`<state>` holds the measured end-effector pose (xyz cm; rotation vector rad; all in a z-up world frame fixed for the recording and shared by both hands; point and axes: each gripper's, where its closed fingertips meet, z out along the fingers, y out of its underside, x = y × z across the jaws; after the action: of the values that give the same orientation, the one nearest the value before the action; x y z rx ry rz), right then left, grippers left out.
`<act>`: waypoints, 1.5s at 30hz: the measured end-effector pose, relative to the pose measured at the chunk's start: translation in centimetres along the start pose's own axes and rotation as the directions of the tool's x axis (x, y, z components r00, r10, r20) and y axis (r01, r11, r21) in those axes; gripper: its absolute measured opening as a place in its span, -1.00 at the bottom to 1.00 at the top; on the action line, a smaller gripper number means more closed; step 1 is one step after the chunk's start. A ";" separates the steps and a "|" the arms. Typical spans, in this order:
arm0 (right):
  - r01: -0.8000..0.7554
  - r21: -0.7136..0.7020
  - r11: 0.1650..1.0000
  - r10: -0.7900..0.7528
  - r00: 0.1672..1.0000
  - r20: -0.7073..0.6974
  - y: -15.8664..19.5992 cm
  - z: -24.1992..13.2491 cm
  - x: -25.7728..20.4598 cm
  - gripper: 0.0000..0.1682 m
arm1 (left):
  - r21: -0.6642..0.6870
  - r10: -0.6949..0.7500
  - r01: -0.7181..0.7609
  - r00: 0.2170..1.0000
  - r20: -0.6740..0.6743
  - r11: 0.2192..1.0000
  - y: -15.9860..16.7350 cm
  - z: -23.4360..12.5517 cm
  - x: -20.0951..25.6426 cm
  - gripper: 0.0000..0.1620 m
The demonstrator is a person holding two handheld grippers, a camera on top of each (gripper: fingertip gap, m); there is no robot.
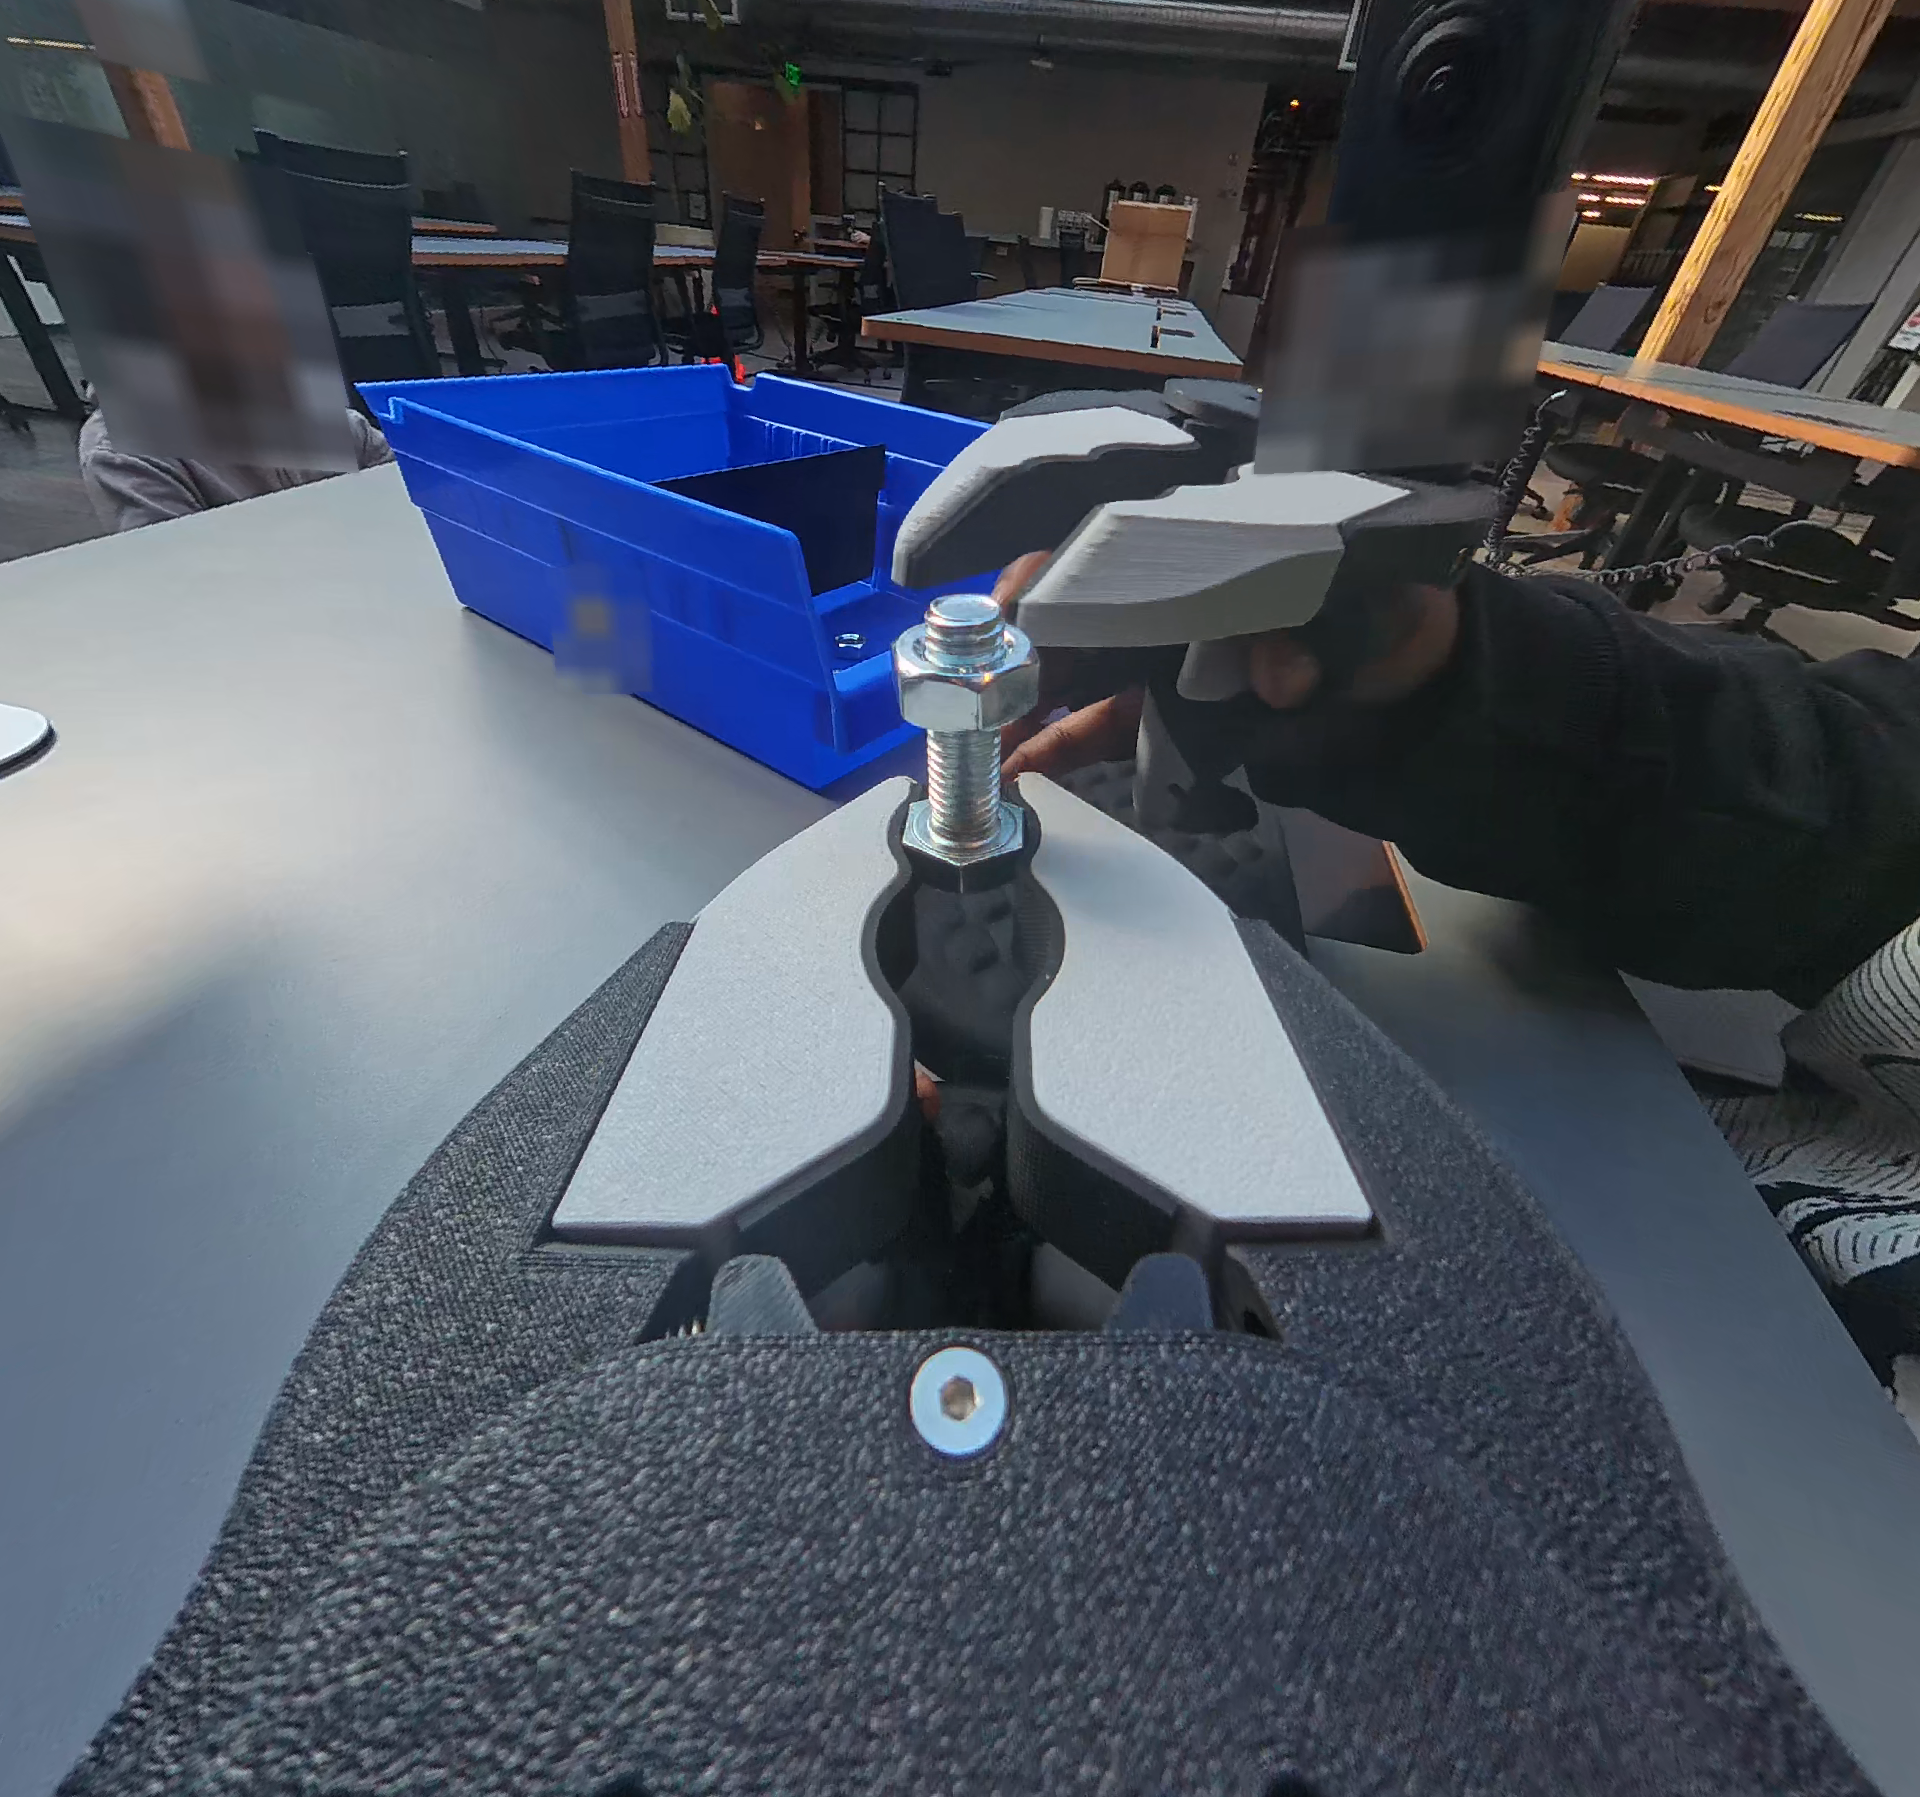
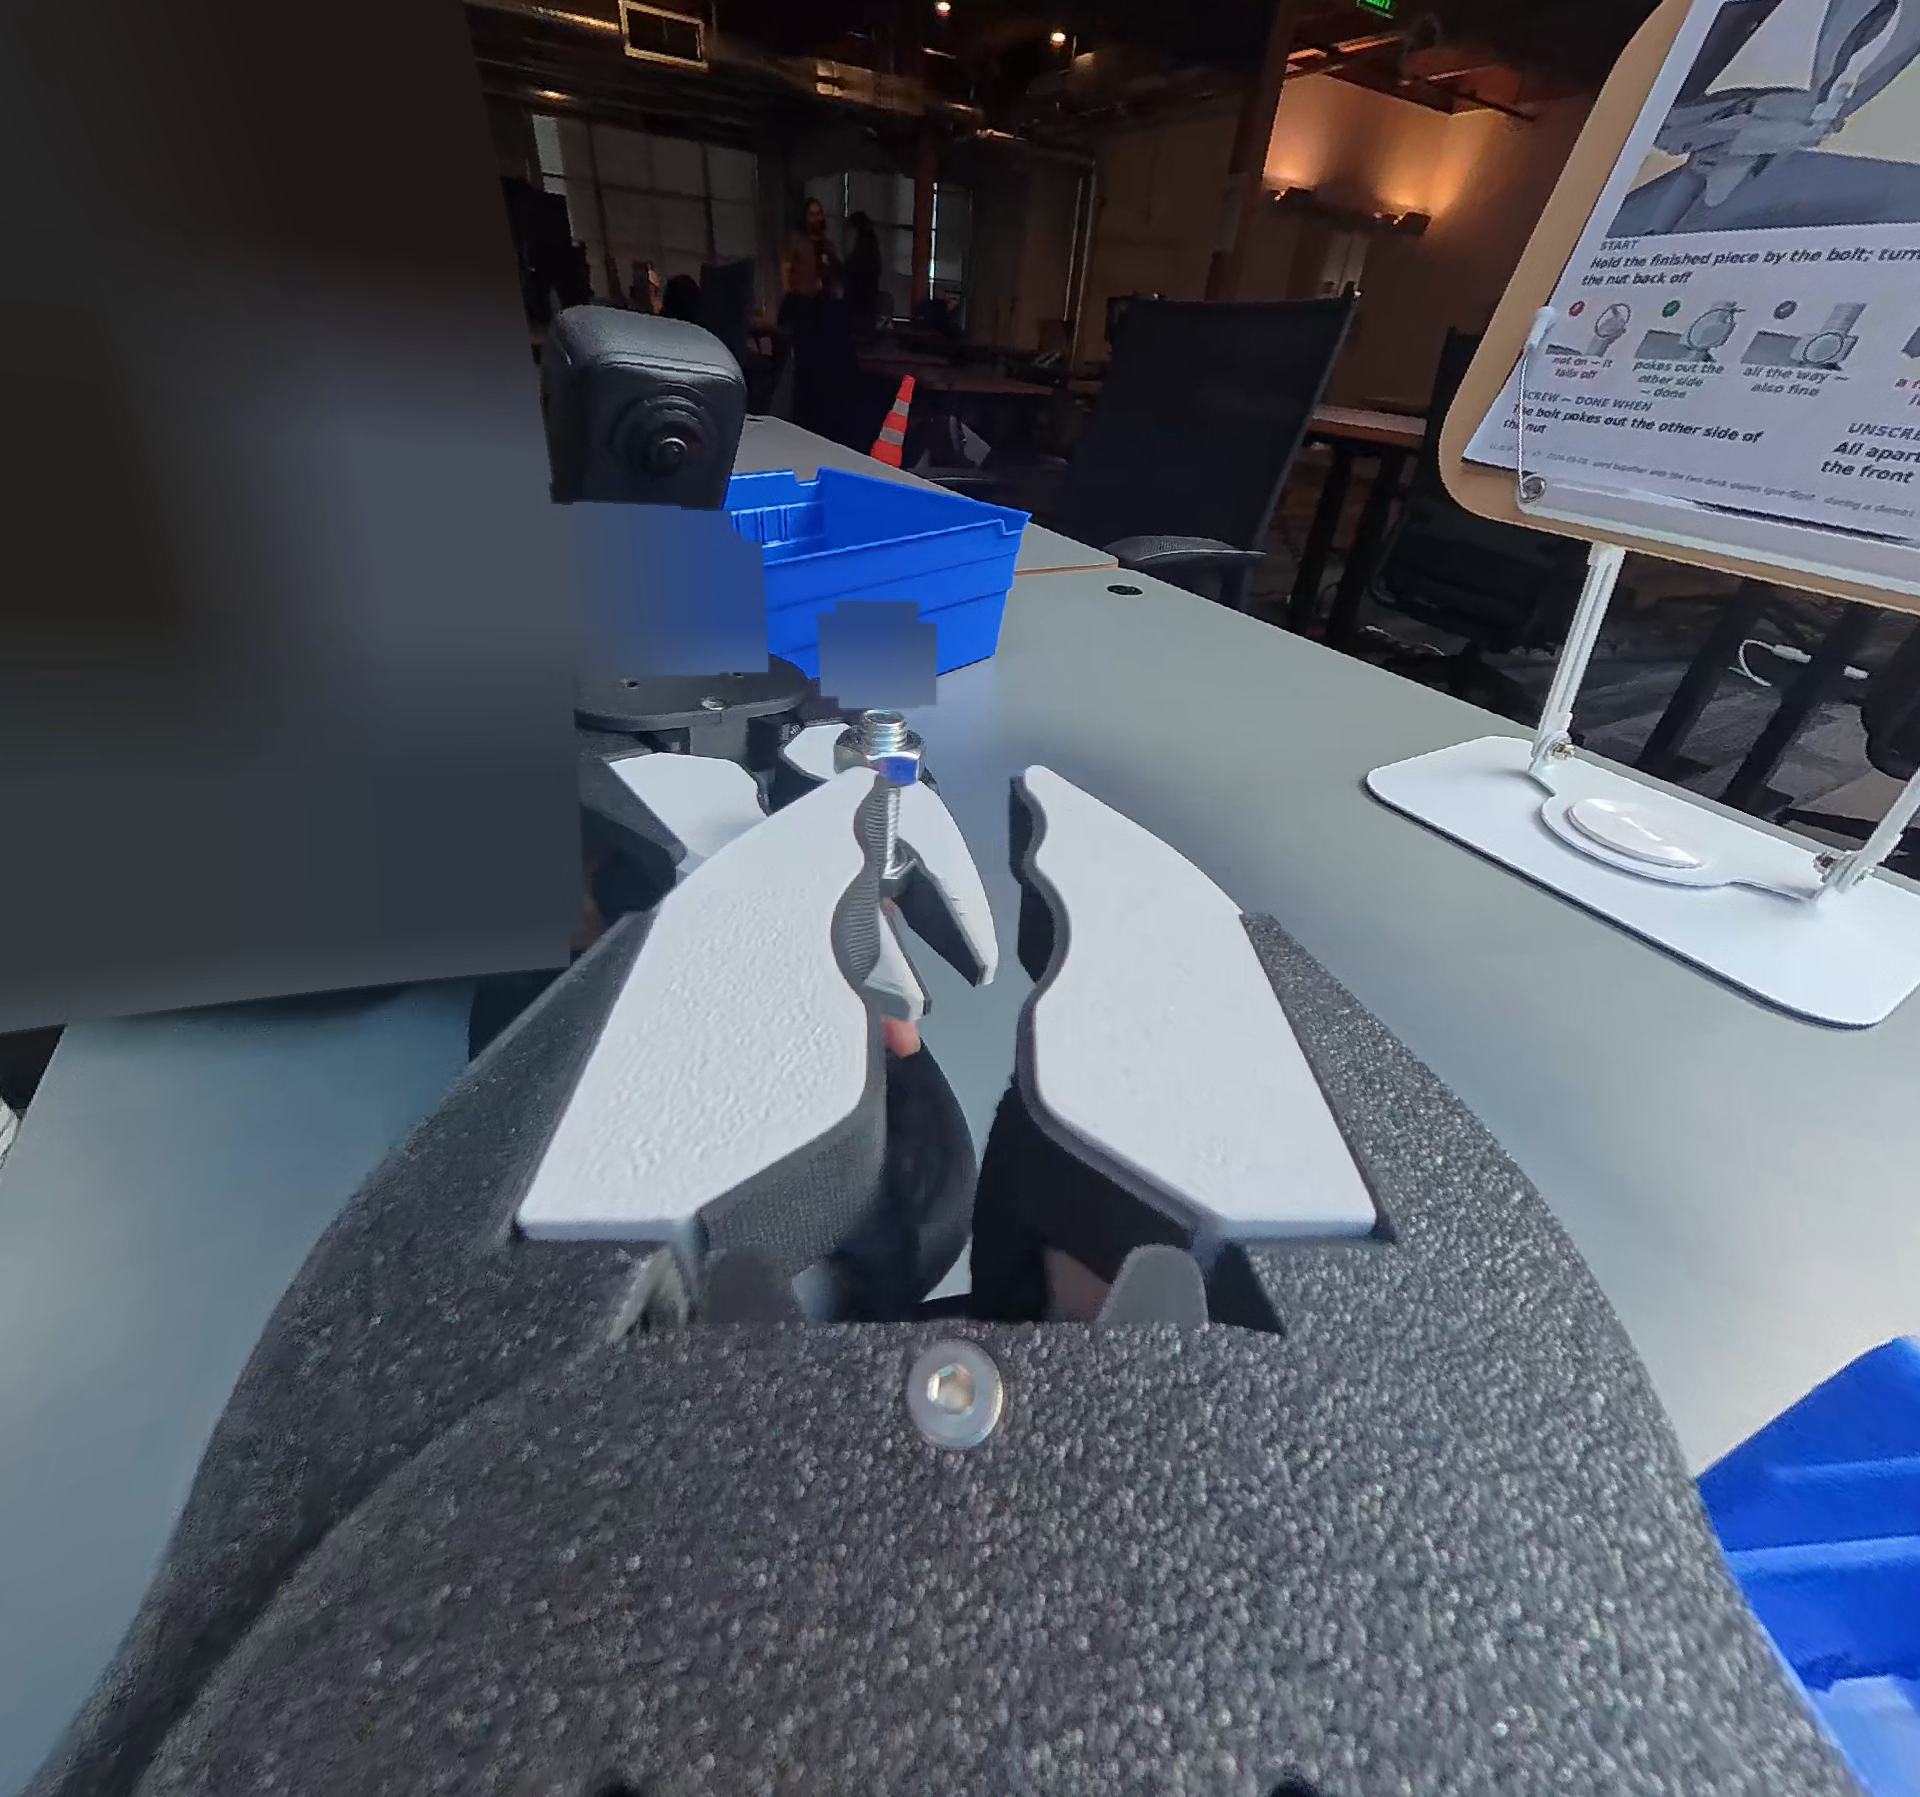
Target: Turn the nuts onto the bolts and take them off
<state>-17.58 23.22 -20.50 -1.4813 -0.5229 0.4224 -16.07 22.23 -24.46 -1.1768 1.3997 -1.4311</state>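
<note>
While the grey tabletop (image 1: 260, 812) carries everything, the biggest thing on it is a blue bin (image 1: 665, 542) standing well back from the grippers, its open top showing a dark divider (image 1: 769, 511) across the inside and one small metal ring-shaped piece (image 1: 850, 642) lying on its floor near the near end. A corner of a second blue bin (image 2: 1829, 1539) shows at the lower right of the right wrist view; its contents cannot be seen. To the right stands a white stand (image 2: 1621, 843) holding an instruction sheet (image 2: 1766, 220) on a board.

Clamped on the hexagonal head of the bolt (image 1: 964, 791), the left gripper (image 1: 966, 838) has its grey fingers drawn together at the tips. The bolt stands upright, long axis vertical, threaded end up, above the tabletop and in front of the bin. A nut (image 1: 966, 682) sits on the thread near the top, with a short stub of bolt poking out above it.

Just right of and slightly above the nut, the right gripper (image 1: 971, 568) is held by a hand in a dark fingerless glove (image 1: 1455, 708), its fingers levelled toward the bolt from the side. Its jaws stand parted and hold nothing; in its own view the bolt shows behind its left finger (image 2: 727, 999).
</note>
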 end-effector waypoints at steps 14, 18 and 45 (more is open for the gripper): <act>-0.003 -0.049 0.999 0.001 0.999 -0.044 0.6 3.7 -0.1 -0.41 | -0.012 0.019 -0.019 1.000 0.002 1.000 0.1 0.1 0.1 -0.83; 0.019 -0.045 0.999 -0.021 0.999 -0.043 0.5 2.7 -0.3 -0.49 | -0.012 0.015 -0.015 1.000 0.001 1.000 0.1 0.1 0.1 -0.84; 0.002 0.018 1.000 -0.001 0.999 -0.054 -0.1 2.7 -0.8 -0.39 | -0.013 0.023 -0.023 1.000 0.005 1.000 0.0 0.2 0.1 -0.84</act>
<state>-19.79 24.96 -20.42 -1.4704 -0.4766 0.3840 -15.94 22.11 -24.45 -1.1682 1.4164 -1.4038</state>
